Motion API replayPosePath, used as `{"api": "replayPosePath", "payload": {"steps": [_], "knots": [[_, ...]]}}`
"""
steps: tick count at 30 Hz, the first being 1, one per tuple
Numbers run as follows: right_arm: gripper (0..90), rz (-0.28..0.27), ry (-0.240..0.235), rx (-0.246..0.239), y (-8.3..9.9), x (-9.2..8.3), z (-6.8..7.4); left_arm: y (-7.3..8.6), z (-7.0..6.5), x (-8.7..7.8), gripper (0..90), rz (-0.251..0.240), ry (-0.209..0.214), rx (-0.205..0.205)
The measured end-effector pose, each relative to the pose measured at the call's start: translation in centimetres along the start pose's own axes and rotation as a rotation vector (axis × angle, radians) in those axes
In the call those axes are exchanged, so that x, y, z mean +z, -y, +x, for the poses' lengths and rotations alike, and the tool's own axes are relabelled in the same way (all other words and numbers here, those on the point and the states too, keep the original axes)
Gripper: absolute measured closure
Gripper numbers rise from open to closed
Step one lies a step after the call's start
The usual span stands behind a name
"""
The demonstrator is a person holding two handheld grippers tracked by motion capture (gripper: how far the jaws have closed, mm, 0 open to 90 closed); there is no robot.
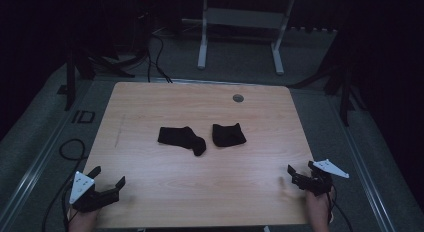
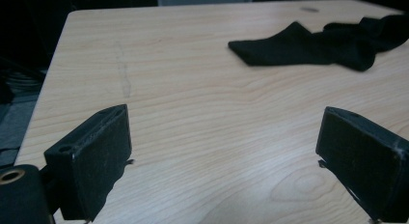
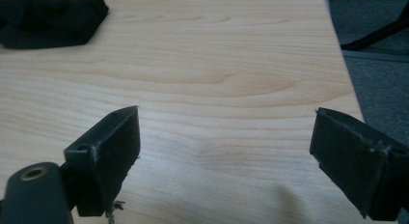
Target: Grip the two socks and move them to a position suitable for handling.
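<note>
My left gripper [image 1: 107,178] rested at the near left corner of the wooden table [image 1: 165,192], its two black jaws spread wide apart with only bare wood between them, gripping and touching nothing. My right gripper [image 1: 300,173] sat at the table's near right edge, its jaws likewise spread wide and empty over bare wood.

I counted two black socks, both lying flat near the middle of the table and well away from either gripper. The left sock [image 1: 182,138] stretched long, bent at one end; in the left gripper view it [image 2: 308,46] lay far ahead and to the right of my jaws. The right sock [image 1: 228,134] lay just beside it, shorter and bunched, apart from the first. A single small grey disc [image 1: 238,98] sat in the table near its far edge, beyond the socks
</note>
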State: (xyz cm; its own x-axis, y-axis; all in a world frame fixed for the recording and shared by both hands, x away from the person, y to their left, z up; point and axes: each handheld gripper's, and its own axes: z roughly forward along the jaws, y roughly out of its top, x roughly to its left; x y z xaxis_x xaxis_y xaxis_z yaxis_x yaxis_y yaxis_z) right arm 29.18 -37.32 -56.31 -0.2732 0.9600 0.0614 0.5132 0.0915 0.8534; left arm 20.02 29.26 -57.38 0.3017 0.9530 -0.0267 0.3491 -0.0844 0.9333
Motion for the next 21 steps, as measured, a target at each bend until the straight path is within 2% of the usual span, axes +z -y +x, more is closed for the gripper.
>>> {"api": "replayPosePath", "payload": {"steps": [1,3,6,8,9,10,11,12,13,15,18,21], "knots": [[13.7,-0.007,0.01,-0.008,0.0,0.0,0.1,0.0,0.1,0.0,5.9,0.005,-0.002,-0.005],[13.0,-0.009,0.01,-0.013,0.0,-0.1,0.2,0.0,0.1,-0.1,5.9,0.002,-0.007,-0.02],[12.7,-0.023,-0.008,-0.018,0.1,-0.2,0.1,0.0,0.2,0.0,5.9,0.015,-0.003,-0.051],[12.7,-0.018,-0.022,-0.025,0.1,-0.2,0.1,0.0,0.2,0.0,5.9,0.015,-0.003,-0.051],[12.5,-0.008,-0.046,-0.041,0.1,-0.1,0.2,-0.1,0.2,0.2,5.9,0.063,0.031,-0.072],[12.5,-0.008,-0.046,-0.041,0.1,-0.1,0.2,-0.1,0.2,0.2,5.9,0.063,0.031,-0.072],[12.4,-0.002,-0.058,-0.064,0.1,-0.1,0.3,-0.1,0.2,0.2,5.9,0.063,0.031,-0.072],[12.1,0.008,-0.075,-0.099,0.1,-0.1,0.6,-0.3,0.0,0.3,5.9,0.089,0.09,-0.091],[12.0,0.008,-0.077,-0.109,0.1,-0.1,0.8,-0.3,-0.1,0.4,5.9,0.095,0.109,-0.098],[12.0,0.024,-0.092,-0.139,0.0,0.0,1.1,-0.6,-0.4,0.6,5.8,0.117,0.121,-0.089],[12.1,0.048,-0.164,-0.136,-0.3,0.2,1.7,-0.8,-0.8,1.0,5.8,0.126,0.148,-0.064],[12.4,0.064,-0.214,-0.155,-0.9,0.4,2.6,-1.1,-1.1,1.4,5.0,0.117,0.163,-0.058]]}}
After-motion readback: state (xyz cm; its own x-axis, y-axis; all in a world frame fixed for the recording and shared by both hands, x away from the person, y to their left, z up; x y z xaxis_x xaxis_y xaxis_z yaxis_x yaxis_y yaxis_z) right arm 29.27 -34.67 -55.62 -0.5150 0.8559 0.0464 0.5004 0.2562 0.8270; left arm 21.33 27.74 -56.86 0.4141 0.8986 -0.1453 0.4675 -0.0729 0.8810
